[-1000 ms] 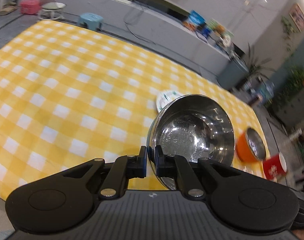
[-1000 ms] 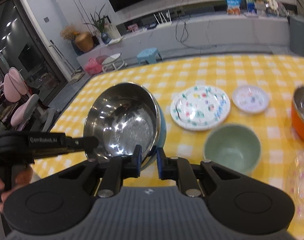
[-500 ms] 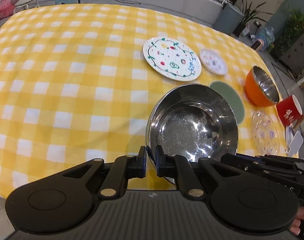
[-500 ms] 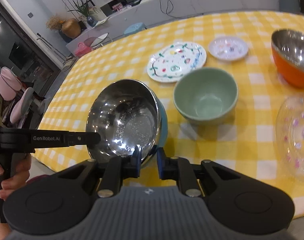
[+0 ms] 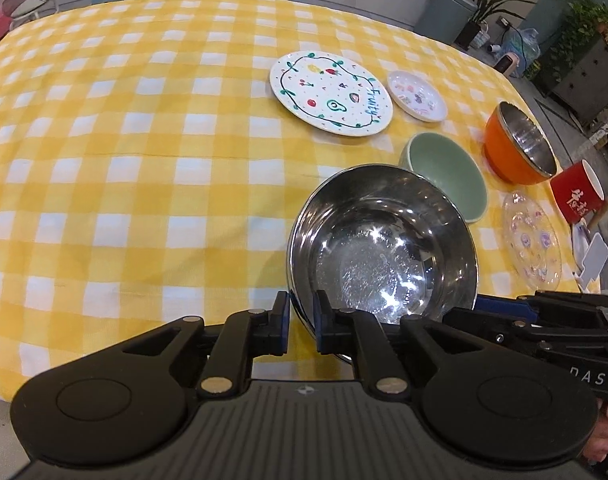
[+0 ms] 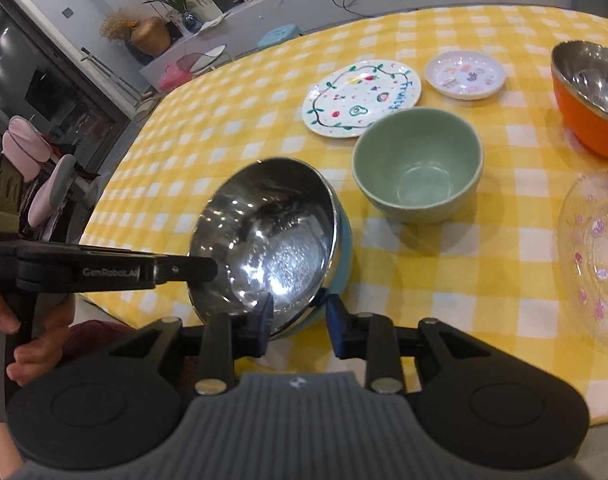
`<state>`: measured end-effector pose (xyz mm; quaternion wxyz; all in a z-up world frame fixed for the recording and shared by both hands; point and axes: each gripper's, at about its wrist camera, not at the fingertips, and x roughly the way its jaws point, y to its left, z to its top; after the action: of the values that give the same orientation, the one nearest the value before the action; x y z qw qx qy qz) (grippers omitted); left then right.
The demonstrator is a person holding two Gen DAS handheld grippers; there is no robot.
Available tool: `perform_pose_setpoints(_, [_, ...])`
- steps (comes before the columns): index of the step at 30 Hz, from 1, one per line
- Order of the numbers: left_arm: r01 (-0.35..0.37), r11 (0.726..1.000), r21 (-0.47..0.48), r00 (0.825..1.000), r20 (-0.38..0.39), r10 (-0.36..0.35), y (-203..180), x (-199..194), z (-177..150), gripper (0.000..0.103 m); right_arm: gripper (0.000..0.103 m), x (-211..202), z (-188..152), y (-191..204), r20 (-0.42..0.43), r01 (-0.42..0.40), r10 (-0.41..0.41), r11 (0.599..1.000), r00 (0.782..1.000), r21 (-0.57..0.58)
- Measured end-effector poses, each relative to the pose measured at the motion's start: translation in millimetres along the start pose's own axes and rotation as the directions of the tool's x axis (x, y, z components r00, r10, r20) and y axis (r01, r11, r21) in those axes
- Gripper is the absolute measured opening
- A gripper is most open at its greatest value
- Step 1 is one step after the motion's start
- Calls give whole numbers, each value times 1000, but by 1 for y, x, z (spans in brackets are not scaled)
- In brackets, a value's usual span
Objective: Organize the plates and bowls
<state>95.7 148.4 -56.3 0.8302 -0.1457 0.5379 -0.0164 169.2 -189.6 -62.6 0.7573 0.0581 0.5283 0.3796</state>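
Observation:
A steel-lined bowl with a blue outside (image 5: 379, 256) (image 6: 272, 232) rests on the yellow checked cloth near the table's front edge. My left gripper (image 5: 302, 320) straddles its near rim. Its jaws are opening, with a thin gap showing beside the rim. My right gripper (image 6: 300, 320) straddles the rim from the other side, and its jaws are opening wider, pads clear of the metal. Behind the bowl stand a green bowl (image 5: 447, 172) (image 6: 417, 168) and an orange steel-lined bowl (image 5: 519, 144) (image 6: 587, 92). Further back lie a large painted plate (image 5: 331, 94) (image 6: 361, 98) and a small plate (image 5: 417, 96) (image 6: 465, 74).
A clear glass plate (image 5: 531, 236) (image 6: 599, 260) lies at the right, with a red mug (image 5: 575, 192) beyond it near the table edge. A person's hand (image 6: 12, 344) grips the left tool's handle. Bare cloth (image 5: 124, 160) spreads to the left.
Both grippers came down with the steel bowl, which now sits on the cloth by the green bowl. Both pairs of jaws have widened, the right ones more.

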Motion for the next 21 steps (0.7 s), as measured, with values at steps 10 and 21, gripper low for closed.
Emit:
perform_pose_setpoints(10, [1,1000,9,1000,19,-1,-5,4,3,17,29,8,-1,-19,64,6,-11,997,998,83])
perform_pose_setpoints(21, [-28,998,63,1000,14,27,-21,-4,-3,17,17,2,-1,-14,54,61,-58,997,997,-47])
